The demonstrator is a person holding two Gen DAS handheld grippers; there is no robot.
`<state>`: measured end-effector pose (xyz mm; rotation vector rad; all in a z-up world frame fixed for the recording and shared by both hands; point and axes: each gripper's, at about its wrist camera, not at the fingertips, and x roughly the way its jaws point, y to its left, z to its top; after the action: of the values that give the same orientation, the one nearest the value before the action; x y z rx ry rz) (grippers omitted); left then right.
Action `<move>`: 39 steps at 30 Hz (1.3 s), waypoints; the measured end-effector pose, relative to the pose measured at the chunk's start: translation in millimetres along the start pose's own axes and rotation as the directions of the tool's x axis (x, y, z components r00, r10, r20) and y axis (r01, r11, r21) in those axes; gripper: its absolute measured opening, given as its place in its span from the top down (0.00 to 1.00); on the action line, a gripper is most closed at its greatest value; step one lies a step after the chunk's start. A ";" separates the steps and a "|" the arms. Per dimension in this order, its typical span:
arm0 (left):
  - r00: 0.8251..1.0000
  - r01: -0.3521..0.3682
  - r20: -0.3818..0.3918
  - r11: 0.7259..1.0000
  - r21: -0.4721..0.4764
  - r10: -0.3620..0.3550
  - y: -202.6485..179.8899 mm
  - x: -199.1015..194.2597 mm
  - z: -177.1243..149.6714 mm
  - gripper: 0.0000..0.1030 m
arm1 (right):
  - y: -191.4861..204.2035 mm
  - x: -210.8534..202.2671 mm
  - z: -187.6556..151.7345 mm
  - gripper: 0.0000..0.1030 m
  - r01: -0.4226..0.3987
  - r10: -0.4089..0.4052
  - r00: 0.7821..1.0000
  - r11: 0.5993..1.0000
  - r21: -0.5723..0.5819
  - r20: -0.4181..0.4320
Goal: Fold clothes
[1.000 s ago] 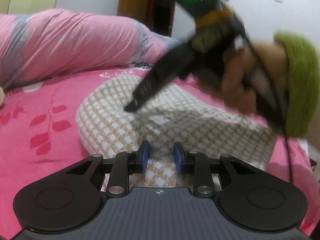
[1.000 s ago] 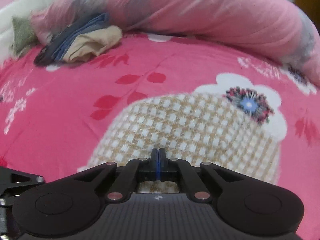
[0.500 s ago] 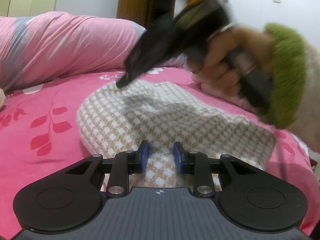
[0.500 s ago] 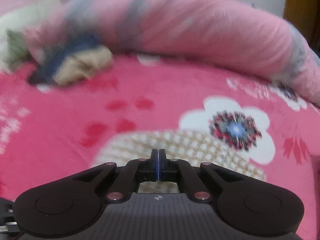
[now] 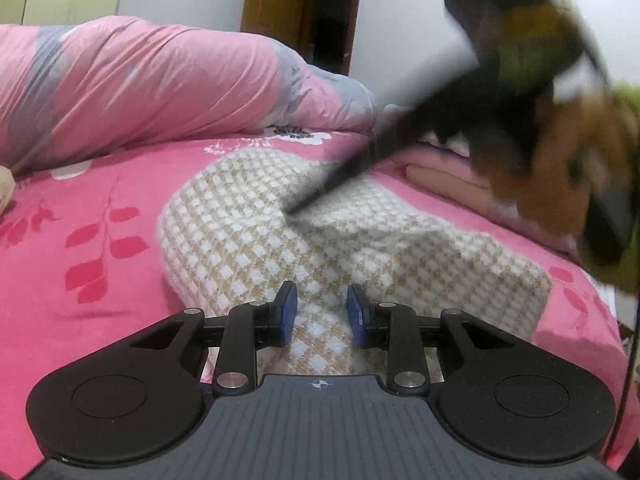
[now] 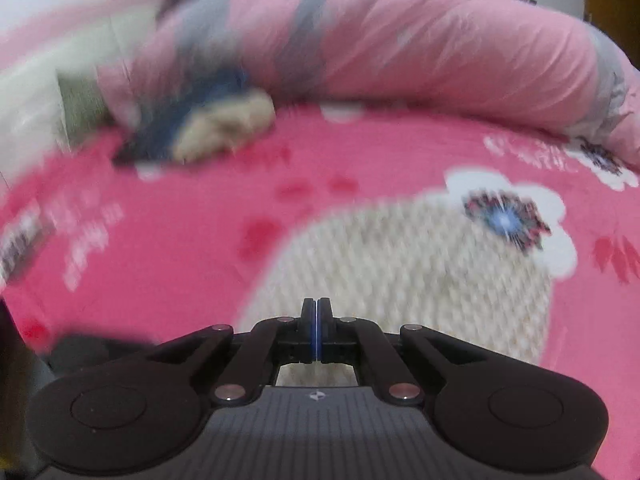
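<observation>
Checked garment (image 5: 248, 216) edge, open bedsheet (image 5: 80, 184) beside, blurry

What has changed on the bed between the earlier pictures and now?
The right claw, shut, swung away over the far edge of the checked cloth and has come back down; its tip now presses the cloth's middle. It grips nothing. The left claw stayed in place, pads apart with the cloth's near part between them. The cloth, the pink quilt and the pink bedsheet stayed as they were.
</observation>
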<state>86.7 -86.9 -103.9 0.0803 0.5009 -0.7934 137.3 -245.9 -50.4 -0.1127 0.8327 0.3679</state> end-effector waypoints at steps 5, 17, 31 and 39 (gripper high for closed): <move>1.000 -0.024 -0.009 1.000 0.010 0.024 0.0 -0.7 1.0 0.73 | -12.0 -1.8 -7.2 1.00 0.006 -0.004 1.000 0.996 0.088 -0.031; 0.996 -0.086 -0.029 0.990 0.114 0.090 -15.6 0.5 2.0 0.72 | -30.9 -29.3 -63.4 1.00 0.115 -0.114 0.993 0.988 0.103 -0.016; 0.993 -0.110 -0.023 0.978 0.177 0.116 -28.4 -13.8 8.7 0.72 | -39.1 -73.0 -109.4 1.00 0.253 -0.259 0.965 0.961 0.109 0.039; 0.993 -0.075 -0.070 0.953 0.292 0.099 -52.1 -43.8 -20.6 0.71 | -7.6 -103.3 -115.4 1.00 0.127 -0.133 0.989 0.988 0.083 0.071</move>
<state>16.1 -89.3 -95.9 0.4066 0.4548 -0.7744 -4.3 -309.1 -51.7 -0.0792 0.7590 0.2154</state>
